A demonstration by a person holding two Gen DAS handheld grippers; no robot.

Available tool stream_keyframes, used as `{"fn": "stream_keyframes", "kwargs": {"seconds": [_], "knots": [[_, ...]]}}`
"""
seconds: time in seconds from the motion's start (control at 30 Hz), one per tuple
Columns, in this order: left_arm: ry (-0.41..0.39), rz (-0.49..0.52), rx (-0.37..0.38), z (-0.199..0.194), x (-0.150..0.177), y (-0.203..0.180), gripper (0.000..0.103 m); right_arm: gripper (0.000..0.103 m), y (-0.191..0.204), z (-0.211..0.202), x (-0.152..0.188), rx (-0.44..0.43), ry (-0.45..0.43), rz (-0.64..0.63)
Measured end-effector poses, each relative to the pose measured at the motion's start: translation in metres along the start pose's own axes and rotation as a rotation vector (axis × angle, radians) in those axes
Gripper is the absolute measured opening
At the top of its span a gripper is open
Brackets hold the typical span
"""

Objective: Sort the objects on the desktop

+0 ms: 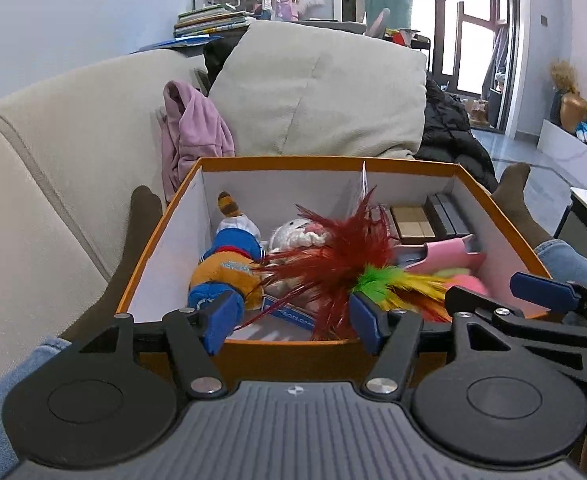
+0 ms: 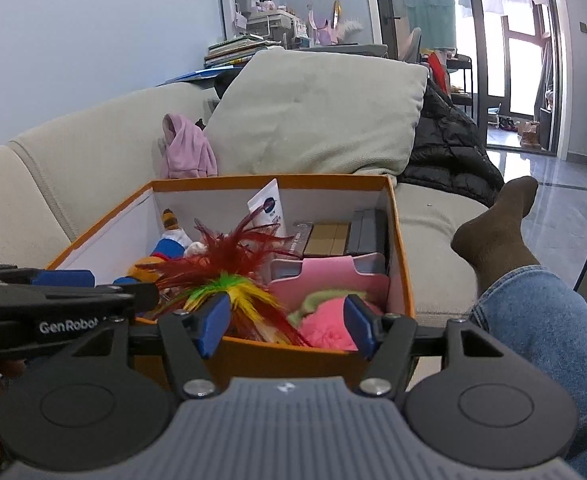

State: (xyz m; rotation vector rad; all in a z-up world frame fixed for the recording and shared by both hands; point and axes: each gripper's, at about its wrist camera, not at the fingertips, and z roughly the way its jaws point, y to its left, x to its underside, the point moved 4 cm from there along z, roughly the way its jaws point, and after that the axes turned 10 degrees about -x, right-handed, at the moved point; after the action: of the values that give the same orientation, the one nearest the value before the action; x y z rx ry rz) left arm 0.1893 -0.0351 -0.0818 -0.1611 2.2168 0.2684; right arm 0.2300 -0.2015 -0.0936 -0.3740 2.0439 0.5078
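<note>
An orange box (image 1: 325, 162) with white inner walls rests on the person's legs, also in the right wrist view (image 2: 403, 264). Inside lie a plush toy in blue (image 1: 229, 256), a red, green and yellow feather toy (image 1: 349, 264) (image 2: 229, 276), a pink case (image 1: 449, 254) (image 2: 333, 280), a pink fluffy item (image 2: 325, 324), wooden blocks (image 1: 413, 222), dark boxes (image 2: 367, 236) and a white tube (image 2: 267, 208). My left gripper (image 1: 295, 322) is open and empty at the box's near rim. My right gripper (image 2: 287, 326) is open and empty, beside it to the right.
The box sits on a beige sofa (image 1: 53, 160) with a large cushion (image 1: 317, 92), a purple garment (image 1: 191, 132) and a black jacket (image 2: 445, 148). The person's socked feet (image 2: 497, 228) and jeans (image 2: 545, 320) flank the box. A cluttered desk (image 1: 221, 20) stands behind.
</note>
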Motion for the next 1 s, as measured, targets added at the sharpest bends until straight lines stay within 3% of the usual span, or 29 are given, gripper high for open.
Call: {"fn": "stream_keyframes", "kwargs": {"seconds": [1.0], "knots": [[-0.006,-0.015,-0.021,0.0059,0.0000,0.0017,0.074,0.065,0.0012,0.0002,0.0056,0.006,-0.040,-0.021]]}}
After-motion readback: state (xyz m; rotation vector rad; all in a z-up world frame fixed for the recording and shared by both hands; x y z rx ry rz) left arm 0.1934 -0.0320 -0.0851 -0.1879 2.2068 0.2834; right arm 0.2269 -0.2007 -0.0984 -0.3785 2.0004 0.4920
